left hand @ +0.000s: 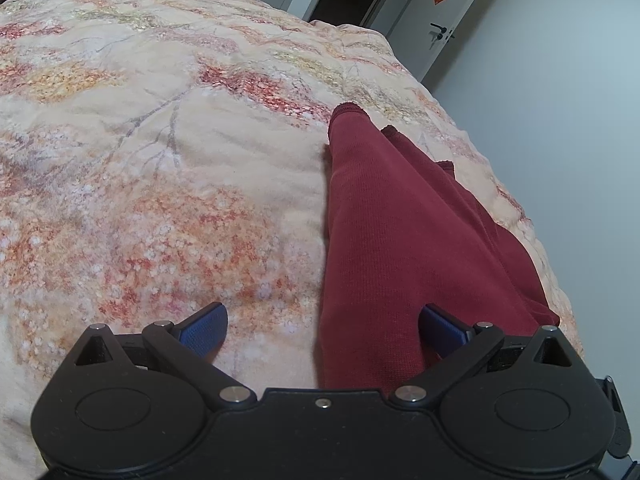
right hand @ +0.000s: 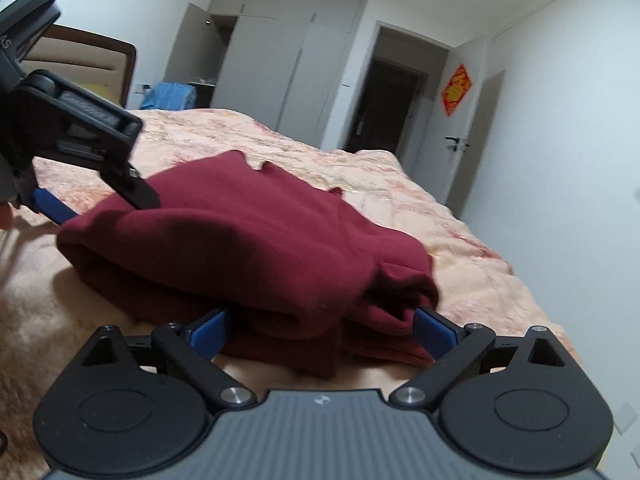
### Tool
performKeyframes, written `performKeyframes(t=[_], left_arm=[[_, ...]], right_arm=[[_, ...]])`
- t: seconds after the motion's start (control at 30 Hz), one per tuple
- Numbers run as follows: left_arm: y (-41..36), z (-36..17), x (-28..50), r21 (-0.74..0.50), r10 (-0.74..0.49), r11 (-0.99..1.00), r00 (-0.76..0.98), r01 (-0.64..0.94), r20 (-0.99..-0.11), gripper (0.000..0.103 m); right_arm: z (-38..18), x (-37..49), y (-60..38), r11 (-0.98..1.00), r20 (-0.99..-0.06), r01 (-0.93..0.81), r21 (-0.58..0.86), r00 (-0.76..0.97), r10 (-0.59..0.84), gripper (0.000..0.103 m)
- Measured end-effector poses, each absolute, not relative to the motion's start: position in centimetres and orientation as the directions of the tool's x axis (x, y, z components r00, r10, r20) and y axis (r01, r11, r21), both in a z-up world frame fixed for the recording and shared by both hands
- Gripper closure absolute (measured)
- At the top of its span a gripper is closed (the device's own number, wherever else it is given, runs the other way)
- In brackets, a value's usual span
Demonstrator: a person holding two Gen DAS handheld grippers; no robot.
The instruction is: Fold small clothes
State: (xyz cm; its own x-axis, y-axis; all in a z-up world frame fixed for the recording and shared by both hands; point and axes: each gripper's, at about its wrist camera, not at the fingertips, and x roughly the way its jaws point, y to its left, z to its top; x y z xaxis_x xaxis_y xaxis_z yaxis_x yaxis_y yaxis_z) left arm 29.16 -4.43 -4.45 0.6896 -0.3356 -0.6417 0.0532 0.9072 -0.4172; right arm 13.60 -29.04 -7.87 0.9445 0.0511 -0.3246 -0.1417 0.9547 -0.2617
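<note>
While folded on the bed (left hand: 160,140), maroon garment (right hand: 248,240), both grippers' jaws wide.

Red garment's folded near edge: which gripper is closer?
Right. The right gripper is open astride that edge of the red garment; the left gripper is open at its far side.

Each gripper has a matte black frame with two round disc housings, silver pivot screws and angled linkage arms. The left gripper (left hand: 322,330) carries textured blue pads (left hand: 204,330); the right gripper (right hand: 322,330) has a ribbed grey centre plate (right hand: 320,432).
</note>
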Motion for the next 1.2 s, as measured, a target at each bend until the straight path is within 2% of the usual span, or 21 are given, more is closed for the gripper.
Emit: performKeyframes(t=[0.07,0.17,0.27,0.4,0.5,0.83,1.07,1.2], left_arm=[[-4.4,-4.4,29.2,-0.417,-0.336,0.907,0.689,0.054,-0.643,0.001],[-4.3,-4.3,29.1,-0.419,-0.339,0.906,0.688,0.055,-0.642,0.001],[-4.3,-4.2,29.1,-0.418,-0.337,0.907,0.688,0.053,-0.643,0.001],[-4.3,-4.3,29.1,-0.416,-0.335,0.908,0.689,0.053,-0.643,0.001],[-4.5,-4.4,29.1,-0.41,-0.331,0.91,0.688,0.054,-0.645,0.001],[-4.9,-4.7,28.9,-0.384,-0.326,0.92,0.685,0.073,-0.651,0.001],[-5.0,-4.7,28.7,-0.377,-0.325,0.923,0.685,0.079,-0.652,0.001],[-4.9,-4.6,28.6,-0.388,-0.329,0.919,0.686,0.074,-0.649,0.001]], right_arm=[[-8.1,14.0,-28.1,0.946,-0.329,-0.154,-0.284,0.943,0.055,0.004],[-8.4,15.4,-27.3,0.937,-0.32,-0.087,-0.338,0.947,-0.027,0.002],[-8.0,16.2,-28.2,0.952,-0.309,-0.026,-0.305,0.948,-0.073,0.002],[-7.3,15.7,-30.1,0.927,-0.226,0.107,-0.359,0.954,-0.198,0.005],[-6.6,15.4,-32.7,0.932,-0.221,0.176,-0.317,0.942,-0.253,0.005],[-8.0,13.7,-35.4,0.956,-0.32,0.159,-0.247,0.918,-0.235,0.002],[-6.2,13.3,-37.0,0.967,-0.308,0.226,-0.116,0.918,-0.251,0.001],[-5.1,13.2,-37.6,0.978,-0.31,0.209,0.0,0.93,-0.198,0.0]])
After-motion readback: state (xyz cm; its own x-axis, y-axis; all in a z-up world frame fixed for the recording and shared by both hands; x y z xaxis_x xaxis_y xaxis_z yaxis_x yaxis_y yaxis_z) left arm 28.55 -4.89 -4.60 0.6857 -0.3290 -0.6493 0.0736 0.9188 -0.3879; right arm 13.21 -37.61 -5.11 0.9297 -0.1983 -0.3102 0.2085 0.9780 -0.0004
